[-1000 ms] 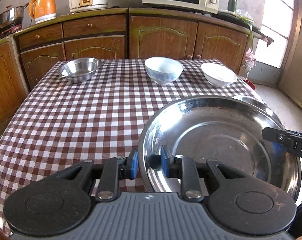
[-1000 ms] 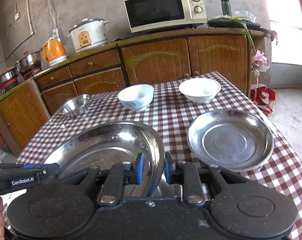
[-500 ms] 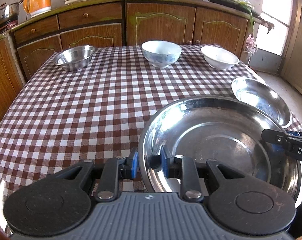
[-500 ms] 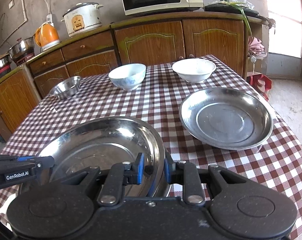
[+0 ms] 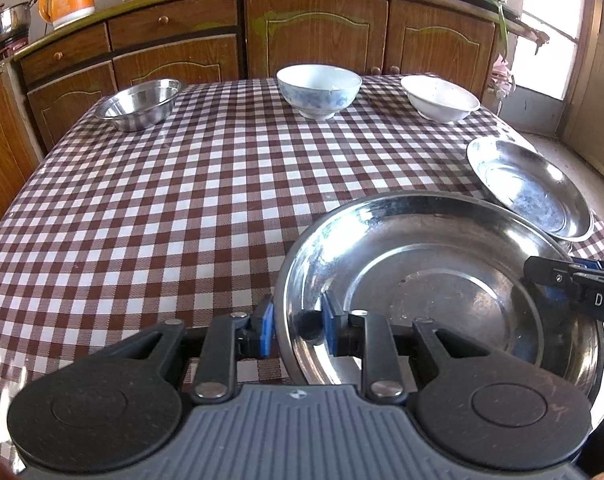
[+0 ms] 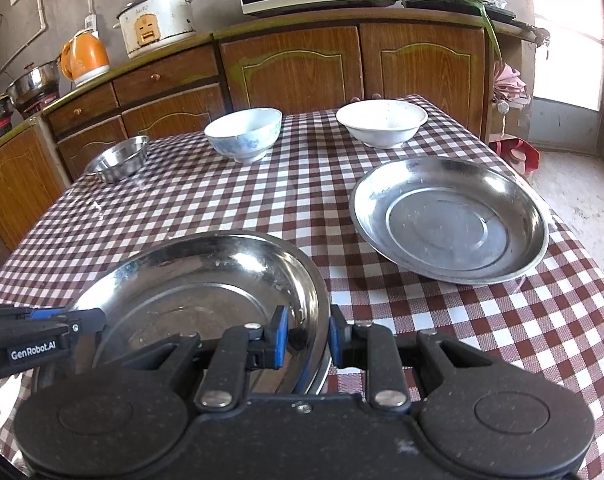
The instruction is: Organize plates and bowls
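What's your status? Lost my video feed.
Left gripper and right gripper both clamped on big steel plate's rim. Second plate beside it. Path clear.

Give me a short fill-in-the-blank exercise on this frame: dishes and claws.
1. Both claws grip the rim of one large steel ____.
2. The left claw and the right claw hold it on ____ sides.
3. Along the table's far edge stand ____ bowls.
4. The blue-patterned bowl stands between the steel bowl and the ____ bowl.

Missing words: plate; opposite; three; white
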### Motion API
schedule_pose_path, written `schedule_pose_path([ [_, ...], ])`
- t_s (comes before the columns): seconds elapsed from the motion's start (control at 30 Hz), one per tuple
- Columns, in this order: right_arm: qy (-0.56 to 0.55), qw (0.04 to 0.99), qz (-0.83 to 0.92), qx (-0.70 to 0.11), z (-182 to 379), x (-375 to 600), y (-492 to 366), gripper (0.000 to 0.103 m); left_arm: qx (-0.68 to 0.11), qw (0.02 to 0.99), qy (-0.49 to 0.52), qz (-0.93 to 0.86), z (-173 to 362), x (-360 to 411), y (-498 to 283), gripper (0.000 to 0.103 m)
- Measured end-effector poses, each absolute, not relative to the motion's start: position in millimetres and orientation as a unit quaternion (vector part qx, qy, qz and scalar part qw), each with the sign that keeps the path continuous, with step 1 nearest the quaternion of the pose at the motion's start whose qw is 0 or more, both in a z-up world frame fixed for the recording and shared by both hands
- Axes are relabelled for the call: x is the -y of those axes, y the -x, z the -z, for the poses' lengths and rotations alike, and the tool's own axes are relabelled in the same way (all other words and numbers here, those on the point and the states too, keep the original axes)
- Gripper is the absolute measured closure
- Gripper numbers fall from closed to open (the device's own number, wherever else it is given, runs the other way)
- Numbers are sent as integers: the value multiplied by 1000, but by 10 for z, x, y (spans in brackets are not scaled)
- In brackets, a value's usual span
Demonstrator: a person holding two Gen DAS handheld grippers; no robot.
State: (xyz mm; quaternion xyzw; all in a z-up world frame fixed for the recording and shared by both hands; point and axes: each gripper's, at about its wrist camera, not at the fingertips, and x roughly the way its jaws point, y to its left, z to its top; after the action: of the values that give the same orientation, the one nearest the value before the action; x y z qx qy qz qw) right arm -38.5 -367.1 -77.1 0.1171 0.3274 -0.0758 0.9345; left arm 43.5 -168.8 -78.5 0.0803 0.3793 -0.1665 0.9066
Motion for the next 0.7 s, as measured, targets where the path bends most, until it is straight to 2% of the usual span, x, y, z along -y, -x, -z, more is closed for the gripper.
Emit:
schedule_pose_path([
  [0.7,-96,934,78,-336,863,3676,149,75,-369,909,-96,167,871,1762,-575,71],
])
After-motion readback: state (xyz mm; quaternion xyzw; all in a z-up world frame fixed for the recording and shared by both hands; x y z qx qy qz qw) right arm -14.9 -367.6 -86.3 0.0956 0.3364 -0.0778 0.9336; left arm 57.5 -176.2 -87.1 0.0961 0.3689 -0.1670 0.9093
